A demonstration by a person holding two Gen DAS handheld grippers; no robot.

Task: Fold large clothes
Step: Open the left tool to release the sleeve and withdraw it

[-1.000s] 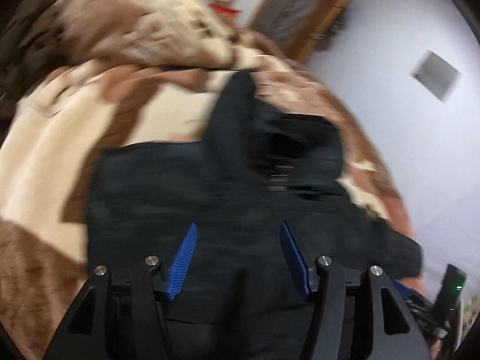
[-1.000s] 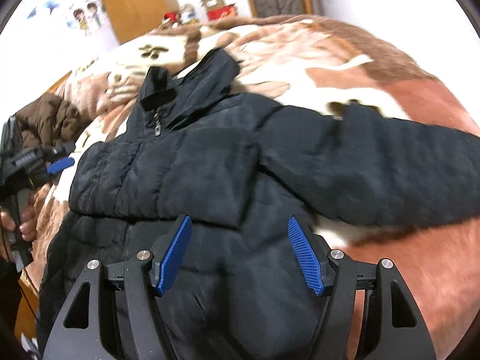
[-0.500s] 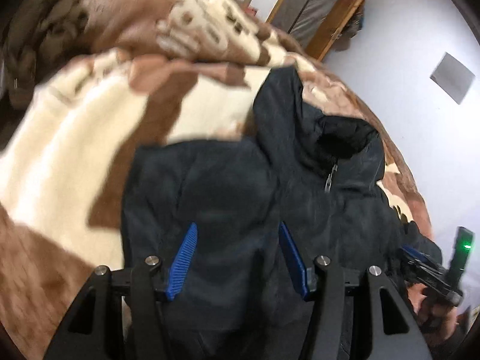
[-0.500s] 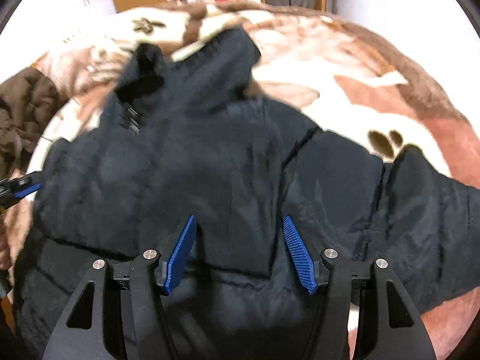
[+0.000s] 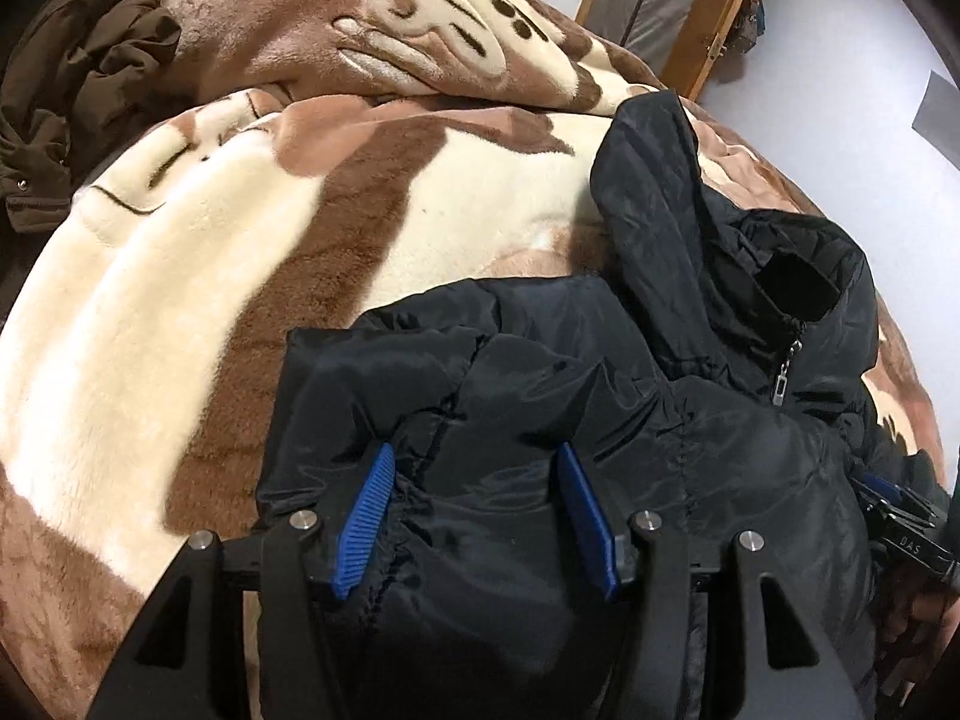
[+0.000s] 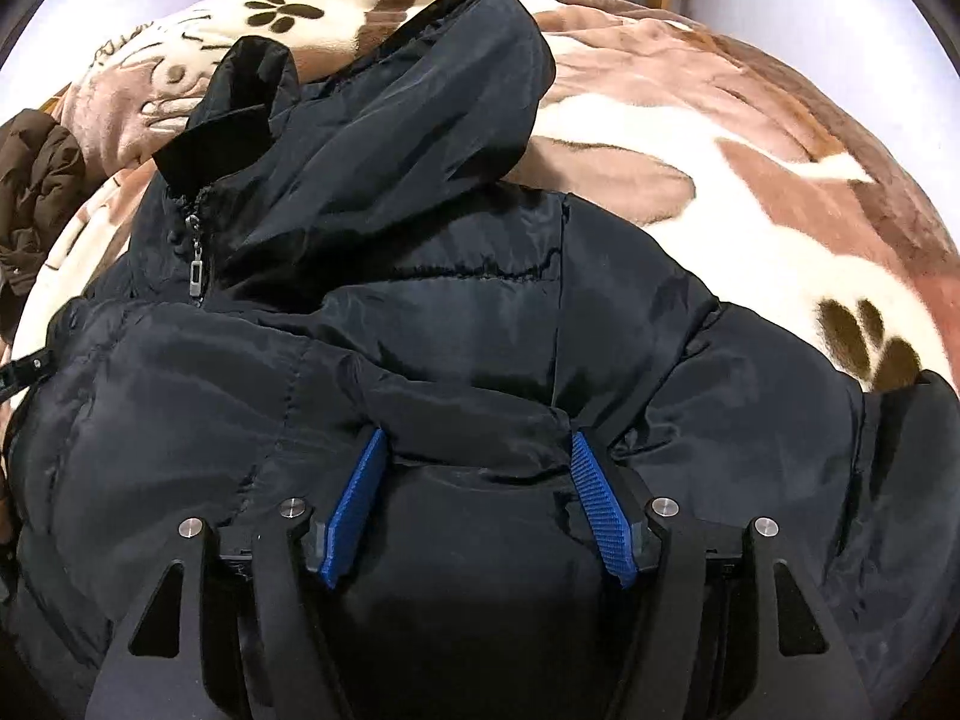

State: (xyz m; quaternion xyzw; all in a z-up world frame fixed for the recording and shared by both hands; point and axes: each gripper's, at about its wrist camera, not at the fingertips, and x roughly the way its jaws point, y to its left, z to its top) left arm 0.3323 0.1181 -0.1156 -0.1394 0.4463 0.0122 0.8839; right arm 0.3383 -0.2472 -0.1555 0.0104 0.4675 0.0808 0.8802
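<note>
A black puffer jacket [image 5: 600, 420] lies front-up on the bed, hood [image 6: 450, 90] spread toward the pillows, zipper pull [image 6: 195, 276] at the collar. Its near sleeve is folded in over the body in the left wrist view. My left gripper [image 5: 474, 462] is pressed down into that folded edge, open, with puffy fabric bulging between the blue pads. My right gripper [image 6: 477, 441] is pushed into a fold near the other shoulder, open, fingertips tucked under the fold. The other sleeve [image 6: 840, 450] runs off to the right.
A brown and cream plush blanket [image 5: 180, 300] covers the bed. A crumpled brown jacket [image 5: 72, 78] lies at the far left edge. A wooden-framed door [image 5: 678, 0] stands beyond the bed. A hand with the other gripper [image 5: 900, 516] shows at the right edge.
Both grippers have come down from above the jacket and now sink into its fabric. The left slid toward the folded sleeve edge, the right toward the shoulder fold.
</note>
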